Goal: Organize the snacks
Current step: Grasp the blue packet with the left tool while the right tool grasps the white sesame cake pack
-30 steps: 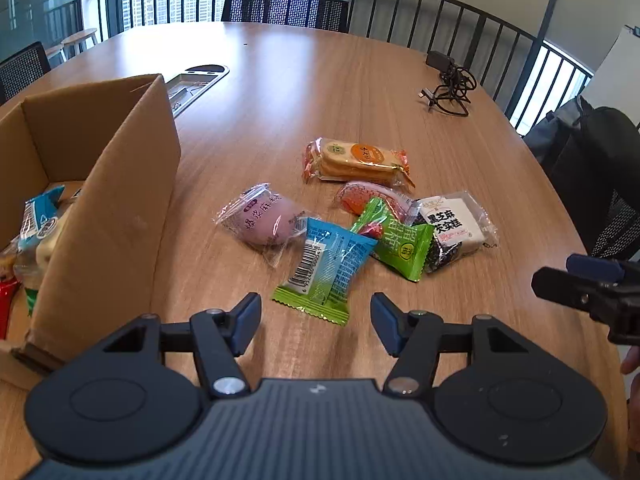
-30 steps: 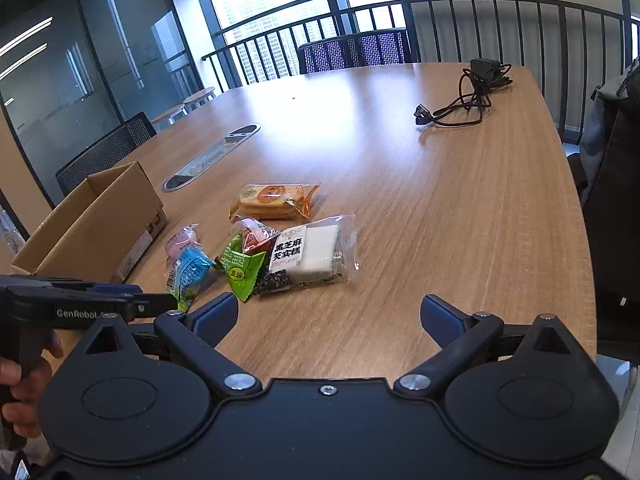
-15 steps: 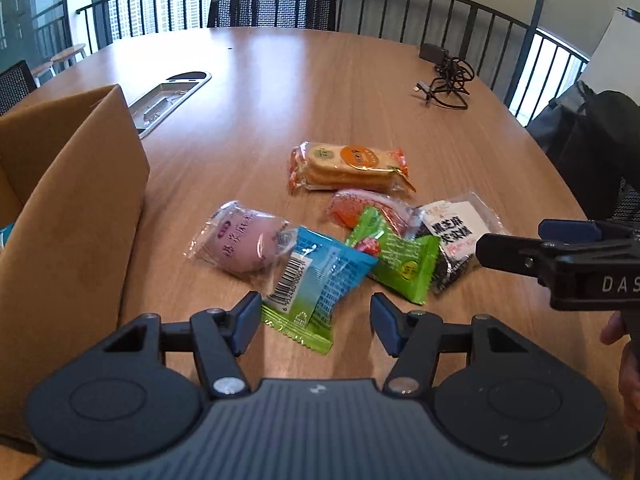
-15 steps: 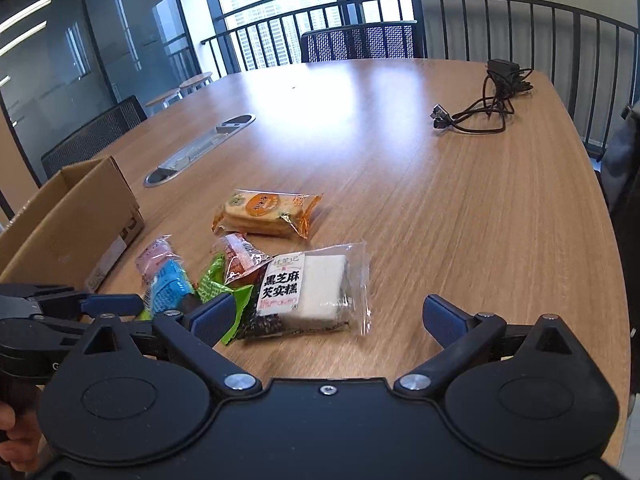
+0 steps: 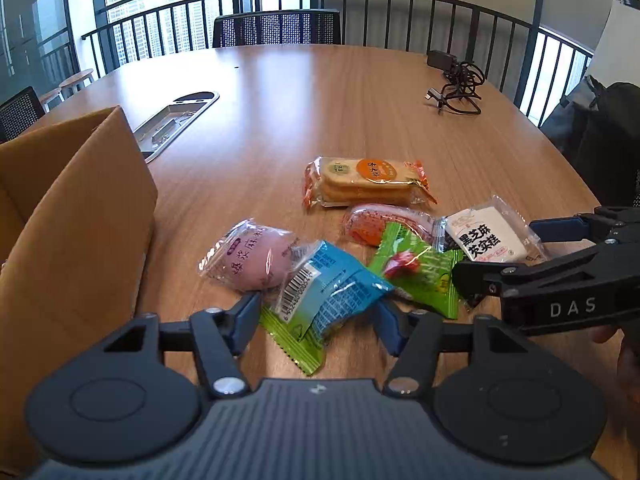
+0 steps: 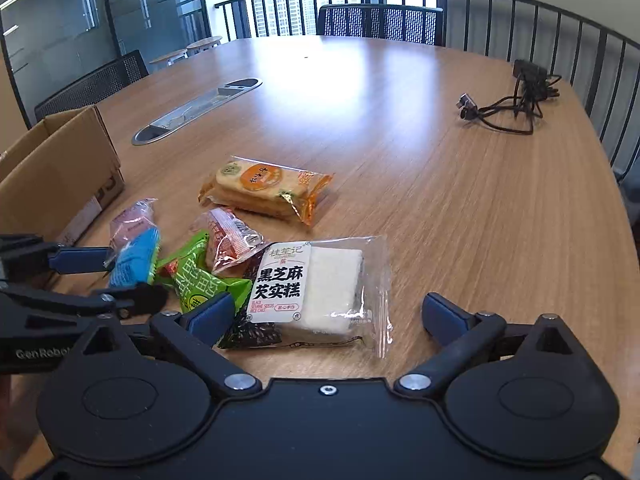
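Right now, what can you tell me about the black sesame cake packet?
The black sesame cake packet is a clear plastic wrapper holding a white slab with a dark speckled layer along its near edge, under a white label with black Chinese characters. It lies flat and sealed on the wooden table, between the open fingers of the right gripper, not gripped. Its left edge overlaps the green snack packet, and its far left corner meets the red packet.

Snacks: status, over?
Both hand-held grippers open: left straddling blue packet, right around sesame cake. Nothing gripped. Green packet overlaps cake's edge.
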